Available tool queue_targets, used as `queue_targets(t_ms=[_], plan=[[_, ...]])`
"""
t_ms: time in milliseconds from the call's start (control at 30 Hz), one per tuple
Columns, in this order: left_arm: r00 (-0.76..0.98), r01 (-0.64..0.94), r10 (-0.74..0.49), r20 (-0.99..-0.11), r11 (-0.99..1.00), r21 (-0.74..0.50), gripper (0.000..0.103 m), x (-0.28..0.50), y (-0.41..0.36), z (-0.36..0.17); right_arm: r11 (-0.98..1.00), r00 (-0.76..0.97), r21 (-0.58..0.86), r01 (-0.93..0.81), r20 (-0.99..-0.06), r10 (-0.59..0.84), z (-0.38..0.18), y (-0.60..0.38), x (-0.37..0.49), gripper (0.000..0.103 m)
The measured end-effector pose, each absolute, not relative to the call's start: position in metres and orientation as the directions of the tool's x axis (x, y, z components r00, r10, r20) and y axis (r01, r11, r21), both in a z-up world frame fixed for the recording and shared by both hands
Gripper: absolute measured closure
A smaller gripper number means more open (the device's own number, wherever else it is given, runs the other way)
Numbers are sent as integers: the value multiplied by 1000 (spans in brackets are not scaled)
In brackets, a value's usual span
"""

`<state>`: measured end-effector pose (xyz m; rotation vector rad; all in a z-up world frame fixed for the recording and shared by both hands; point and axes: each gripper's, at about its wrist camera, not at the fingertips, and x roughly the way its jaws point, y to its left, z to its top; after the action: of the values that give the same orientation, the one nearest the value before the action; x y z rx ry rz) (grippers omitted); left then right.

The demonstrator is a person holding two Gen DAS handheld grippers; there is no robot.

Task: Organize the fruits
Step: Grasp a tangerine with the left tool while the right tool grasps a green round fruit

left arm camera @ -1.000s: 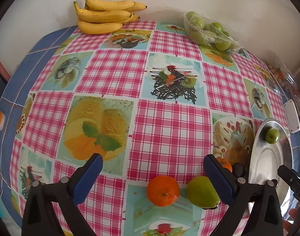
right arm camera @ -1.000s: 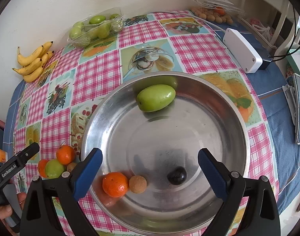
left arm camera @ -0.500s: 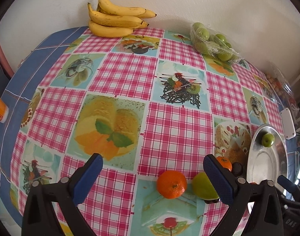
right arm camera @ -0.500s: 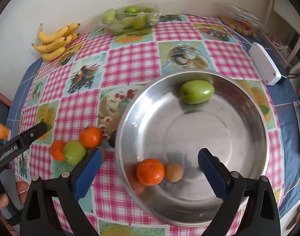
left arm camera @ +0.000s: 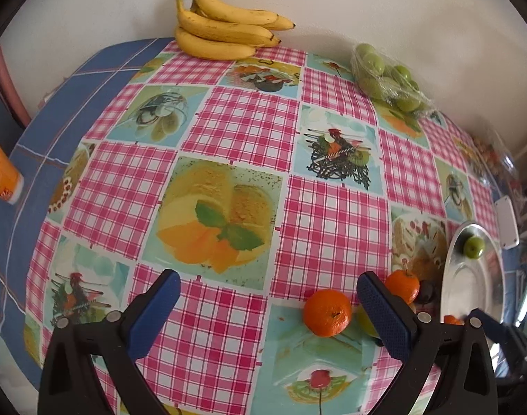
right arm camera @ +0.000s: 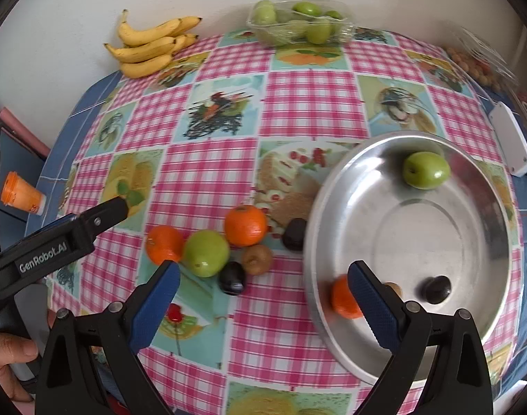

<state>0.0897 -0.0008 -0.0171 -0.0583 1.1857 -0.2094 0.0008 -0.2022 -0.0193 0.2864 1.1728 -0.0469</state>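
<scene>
Steel dish (right arm camera: 488, 276) is part filled: green apple (right arm camera: 426, 169), orange, dark plum inside. Six fruits are left on cloth, just left of it. Both claws, right gripper (right arm camera: 263, 297) & left gripper (left arm camera: 268, 306), are held apart, empty. Next, near orange (right arm camera: 164, 243) should be grabbed.

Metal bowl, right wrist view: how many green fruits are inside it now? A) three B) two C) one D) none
C: a single green fruit sits near the far rim of the metal bowl; the other loose green one is out on the tablecloth.
</scene>
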Motion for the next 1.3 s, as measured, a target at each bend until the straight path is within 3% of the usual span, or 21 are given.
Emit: queue_targets(t_ms=[467,600,833,1067,1233,1300], plan=[[267,97,-292,-918,956,-275,4,94,2,-29,974,384,218,63,-906,178,-24,-165,11,10],[236,82,-301,-924,954,-289,9,94,0,-34,974,377,218,53,-908,183,-28,-161,13,27],[186,109,-343,-921,938,-328,23,92,-9,-41,977,356,209,53,-918,177,-38,-154,20,46],[129,102,-418,-899,908,-407,36,91,-15,-50,981,337,187,55,-928,158,-45,-150,23,47],[89,67,-456,-885,890,-452,39,91,-16,-60,983,330,177,57,-932,149,-50,-149,26,47],[78,49,-469,-880,883,-467,46,92,-15,-63,984,329,170,56,-934,142,-51,-148,27,47]])
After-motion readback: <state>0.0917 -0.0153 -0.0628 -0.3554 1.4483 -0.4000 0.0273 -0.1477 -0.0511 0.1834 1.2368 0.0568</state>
